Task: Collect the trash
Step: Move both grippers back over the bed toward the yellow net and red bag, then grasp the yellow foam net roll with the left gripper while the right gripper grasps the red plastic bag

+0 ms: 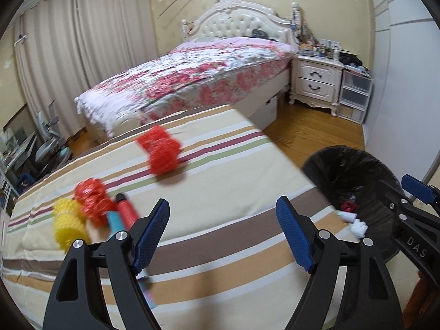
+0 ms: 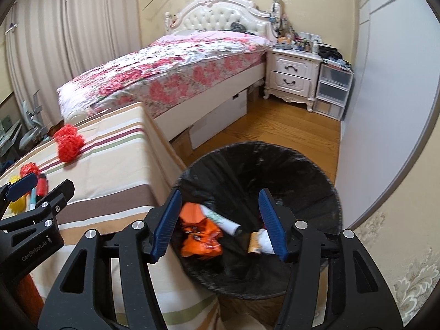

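My left gripper (image 1: 224, 203) stands open over the striped bed cover (image 1: 220, 247), with nothing between its fingers. On the cover lie a large red mesh ball (image 1: 159, 151), a smaller red mesh piece (image 1: 92, 200), a yellow mesh piece (image 1: 68, 227), a red tube (image 1: 126, 210) and a blue tube (image 1: 114, 220). My right gripper (image 2: 220, 192) hangs open above the black-lined bin (image 2: 302, 170), its pads touching nothing. Inside the bin lie an orange wrapper (image 2: 200, 236), a white tube (image 2: 222, 221) and crumpled white paper (image 2: 265, 243).
The bin stands on the wood floor (image 2: 288, 126) against the striped bed's edge. Beyond it are a bed with a floral cover (image 2: 165, 68), a box under that bed (image 2: 220, 121), a white nightstand (image 2: 291, 77) and plastic drawers (image 2: 332, 90). Curtains (image 1: 68, 68) hang at the left.
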Motion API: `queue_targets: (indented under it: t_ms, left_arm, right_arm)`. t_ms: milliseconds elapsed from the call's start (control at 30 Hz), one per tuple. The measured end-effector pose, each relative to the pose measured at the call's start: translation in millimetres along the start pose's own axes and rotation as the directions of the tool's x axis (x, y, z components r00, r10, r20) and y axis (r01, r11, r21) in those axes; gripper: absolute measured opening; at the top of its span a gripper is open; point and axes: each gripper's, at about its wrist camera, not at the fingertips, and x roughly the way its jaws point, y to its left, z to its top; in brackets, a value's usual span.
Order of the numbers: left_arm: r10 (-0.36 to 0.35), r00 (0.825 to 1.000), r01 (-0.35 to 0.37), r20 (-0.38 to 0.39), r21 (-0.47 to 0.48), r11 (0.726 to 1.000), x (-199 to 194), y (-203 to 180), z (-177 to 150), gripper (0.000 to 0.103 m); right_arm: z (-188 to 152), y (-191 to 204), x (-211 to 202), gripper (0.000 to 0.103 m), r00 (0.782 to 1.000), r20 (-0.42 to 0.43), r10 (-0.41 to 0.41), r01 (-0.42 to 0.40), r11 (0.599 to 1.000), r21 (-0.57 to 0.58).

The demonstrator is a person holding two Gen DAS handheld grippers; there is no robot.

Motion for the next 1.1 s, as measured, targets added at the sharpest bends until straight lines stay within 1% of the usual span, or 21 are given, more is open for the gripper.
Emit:
queue_targets:
  t_ms: [233,467,567,767,933,1000,1067,1100]
  left_arm:
    - [0.09,0.996,-0.092,-0.03,-0.094,0.991,-5.6,64.2,-18.0,0.077]
    - [0.174,0.983,-0.184,-0.065,-0.2,0.962,-6.6,132.2,-30.8,0.077]
    - [0.202,0.976,-0.216,-0.079,-0.233,0.948,-3.9,154.0,-32.6,0.077]
    - [0.195,0.975,-0.218,-0.108,-0.273,0.937,9.7,182.4,-28.3,0.077]
    - [0.148,0.98,-0.18,-0.13,-0.283,0.942,20.9,193.9,-30.4,0.077]
    - [0.138,0.982,-0.169,-0.128,-0.275,0.946,22.0,196.0,-32.8,0.071]
    - [0.115,0.984,-0.149,-0.135,-0.276,0.95,22.9,198.9,-37.0,0.06]
    - [0.101,0.985,-0.136,-0.138,-0.28,0.95,24.3,200.6,-38.4,0.057]
  right_arm:
    - [1.0,52.5,-0.8,0.057,0.997,-0.016,0.073,-0.074,0.994,-0.083]
    - [3.0,109.3,-0.8,0.057,0.989,-0.034,0.142,-0.146,0.976,-0.164]
    - [3.3,131.6,0.0,0.057,0.986,-0.042,0.16,-0.166,0.966,-0.199]
    - [2.5,162.5,2.2,0.057,0.98,-0.06,0.189,-0.198,0.95,-0.241]
    - [-0.3,182.9,3.3,0.057,0.976,-0.074,0.205,-0.217,0.937,-0.275]
    - [-1.2,190.1,3.5,0.057,0.974,-0.079,0.212,-0.226,0.931,-0.288]
    - [-1.8,198.4,4.1,0.057,0.972,-0.083,0.219,-0.233,0.924,-0.302]
    - [-2.2,201.9,4.4,0.057,0.971,-0.085,0.222,-0.238,0.921,-0.308]
